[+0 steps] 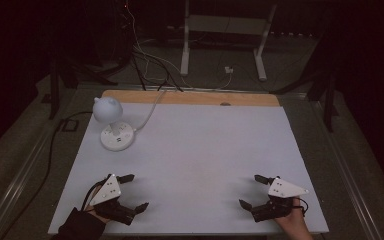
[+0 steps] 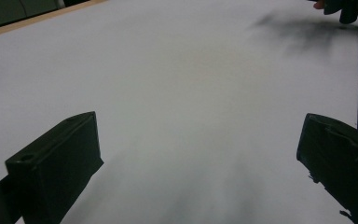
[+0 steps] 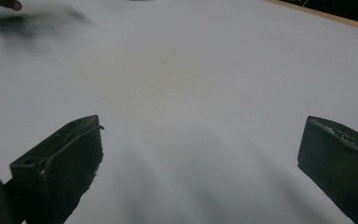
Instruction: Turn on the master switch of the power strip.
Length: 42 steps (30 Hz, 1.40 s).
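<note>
My left gripper (image 1: pixel 134 192) rests near the table's front left corner, jaws wide apart and nothing between them. My right gripper (image 1: pixel 253 191) sits near the front right, also open and empty. In the left gripper view the left gripper (image 2: pixel 200 149) points across bare white tabletop (image 2: pixel 177 70), with the other hand's gripper (image 2: pixel 340 9) at the top right edge. Across the right gripper view, the right gripper (image 3: pixel 200 149) faces the same white surface (image 3: pixel 191 65). A white table lamp (image 1: pixel 108 111) with a round head stands on a round white base (image 1: pixel 116 137) at the back left.
The white table (image 1: pixel 195 150) has a wooden strip (image 1: pixel 190 98) along its far edge. A white cable (image 1: pixel 152 107) runs from the lamp base off the back. Dark floor, cables and a white frame (image 1: pixel 225 35) lie beyond.
</note>
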Available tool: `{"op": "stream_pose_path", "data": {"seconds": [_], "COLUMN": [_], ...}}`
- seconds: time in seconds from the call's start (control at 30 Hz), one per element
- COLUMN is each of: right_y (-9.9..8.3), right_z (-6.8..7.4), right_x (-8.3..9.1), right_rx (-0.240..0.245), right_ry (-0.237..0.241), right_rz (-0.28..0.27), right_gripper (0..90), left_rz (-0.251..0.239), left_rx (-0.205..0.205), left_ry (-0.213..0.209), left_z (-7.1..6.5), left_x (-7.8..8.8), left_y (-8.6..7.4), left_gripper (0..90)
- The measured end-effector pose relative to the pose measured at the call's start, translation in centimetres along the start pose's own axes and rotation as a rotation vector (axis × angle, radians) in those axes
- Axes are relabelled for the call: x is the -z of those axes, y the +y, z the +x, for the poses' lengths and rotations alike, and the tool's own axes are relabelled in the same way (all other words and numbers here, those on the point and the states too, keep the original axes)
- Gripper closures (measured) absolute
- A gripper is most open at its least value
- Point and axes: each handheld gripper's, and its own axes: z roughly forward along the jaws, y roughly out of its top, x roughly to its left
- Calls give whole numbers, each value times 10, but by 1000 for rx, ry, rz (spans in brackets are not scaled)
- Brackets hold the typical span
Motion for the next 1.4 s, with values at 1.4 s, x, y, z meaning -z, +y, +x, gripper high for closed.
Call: {"op": "stream_pose_path", "data": {"seconds": [1.4], "right_y": [8], "right_z": [6], "right_x": [1], "right_rx": [-2], "right_ry": [6], "right_rz": [-21], "right_gripper": [0], "left_rz": [25], "left_rx": [-8], "left_ry": [-103], "left_z": [-11], "left_x": [-1], "left_y": [22], "left_gripper": [2]}}
